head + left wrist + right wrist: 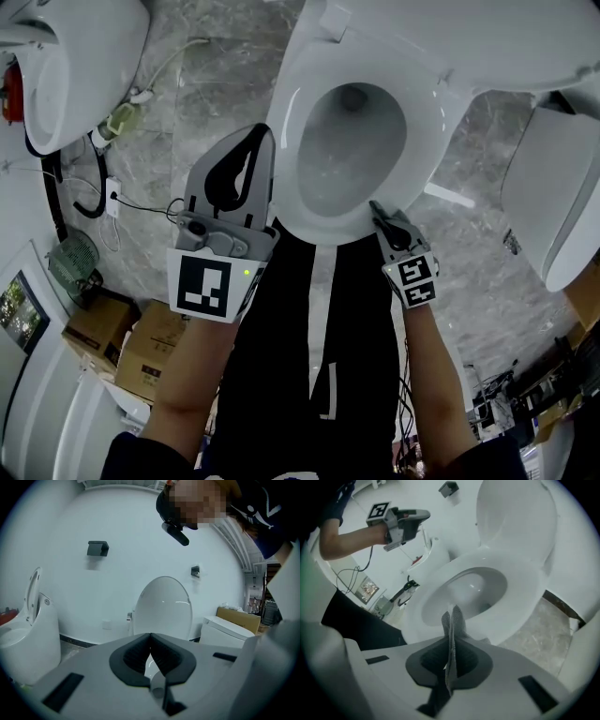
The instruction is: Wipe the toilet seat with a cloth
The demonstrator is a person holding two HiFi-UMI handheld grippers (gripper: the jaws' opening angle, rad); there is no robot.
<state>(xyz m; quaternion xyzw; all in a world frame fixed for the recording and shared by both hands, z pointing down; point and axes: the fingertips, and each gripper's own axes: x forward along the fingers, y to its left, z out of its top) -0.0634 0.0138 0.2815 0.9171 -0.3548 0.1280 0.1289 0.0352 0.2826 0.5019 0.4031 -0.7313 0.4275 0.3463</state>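
Right gripper view: right tongs (451,637) pinch the cloth (453,619); left tongs (150,634) pressed together, empty.

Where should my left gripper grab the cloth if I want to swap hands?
Probably best: take the cloth by its folded end poking past the right gripper's tips, coming from the toilet seat side. It stands thin and upright, so the left gripper, now shut, should open and straddle it across the fold.
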